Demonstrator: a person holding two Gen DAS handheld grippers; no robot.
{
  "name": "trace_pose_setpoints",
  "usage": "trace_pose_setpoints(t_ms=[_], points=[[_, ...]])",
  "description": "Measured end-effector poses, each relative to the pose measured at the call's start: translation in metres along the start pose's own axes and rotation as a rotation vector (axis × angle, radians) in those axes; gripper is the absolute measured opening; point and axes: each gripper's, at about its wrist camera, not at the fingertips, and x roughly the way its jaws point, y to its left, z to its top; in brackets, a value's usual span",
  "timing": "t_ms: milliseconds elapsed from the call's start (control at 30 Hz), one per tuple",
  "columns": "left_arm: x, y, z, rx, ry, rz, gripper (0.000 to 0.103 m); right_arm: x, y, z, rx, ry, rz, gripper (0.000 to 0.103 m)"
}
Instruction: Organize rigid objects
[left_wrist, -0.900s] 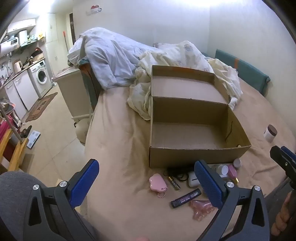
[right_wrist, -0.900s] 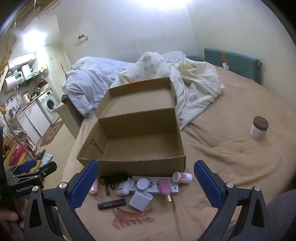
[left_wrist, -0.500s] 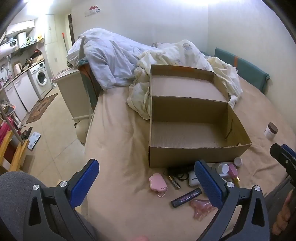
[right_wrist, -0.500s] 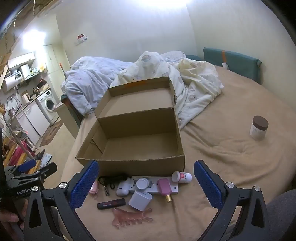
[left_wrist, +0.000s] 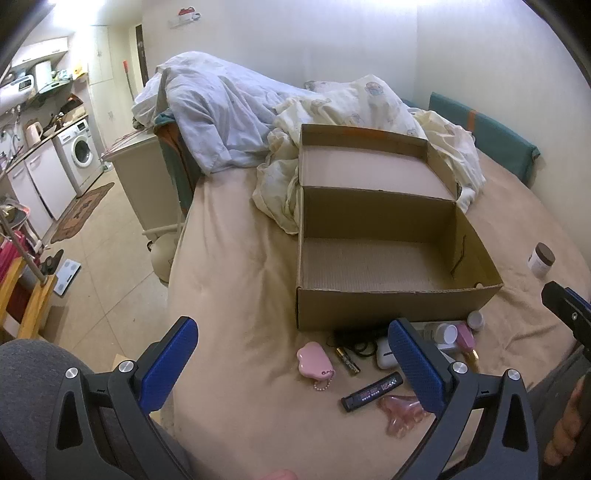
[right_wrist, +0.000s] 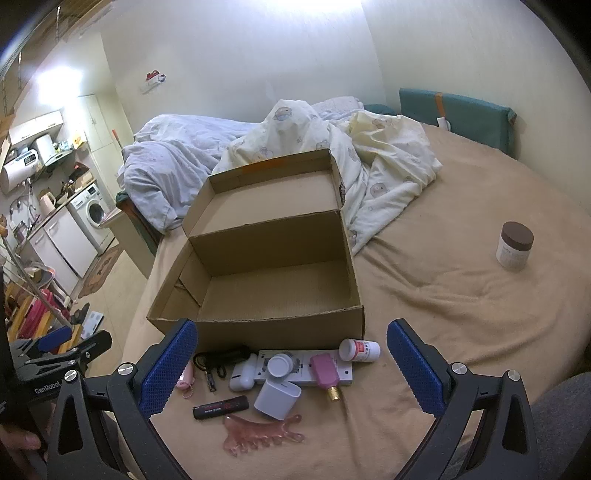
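An open, empty cardboard box (left_wrist: 391, 306) (right_wrist: 277, 328) stands on the tan bed. Small items lie in front of it: a pink heart case (left_wrist: 314, 364), a black tube (right_wrist: 220, 407), a pink comb (right_wrist: 260, 435), a white container (right_wrist: 277, 398), a pink bottle (right_wrist: 325, 374), a white bottle (right_wrist: 360, 349), a white power strip (right_wrist: 306, 373) and a black cord (right_wrist: 218, 358). My left gripper (left_wrist: 295, 354) is open and empty above the items' left side. My right gripper (right_wrist: 291, 365) is open and empty above them.
A brown-lidded jar (right_wrist: 514, 245) stands alone on the bed to the right. Crumpled bedding (right_wrist: 332, 147) lies behind the box. A green cushion (right_wrist: 458, 114) leans on the far wall. The bed's left edge drops to a tiled floor (left_wrist: 96, 236) with a washing machine (left_wrist: 79, 153).
The left wrist view has shifted slightly, with the box sitting a little lower and nearer. The right wrist view is almost unchanged. Both grippers stay open.
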Motion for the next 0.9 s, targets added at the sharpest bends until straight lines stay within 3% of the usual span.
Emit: trace_pose_setpoints(t_ms=[900], points=[[0.0002,-0.0012,-0.0013,-0.003,0.004,0.003,0.103,-0.0002,0.0006,0.0005,0.000,0.000,-0.002,0.103]])
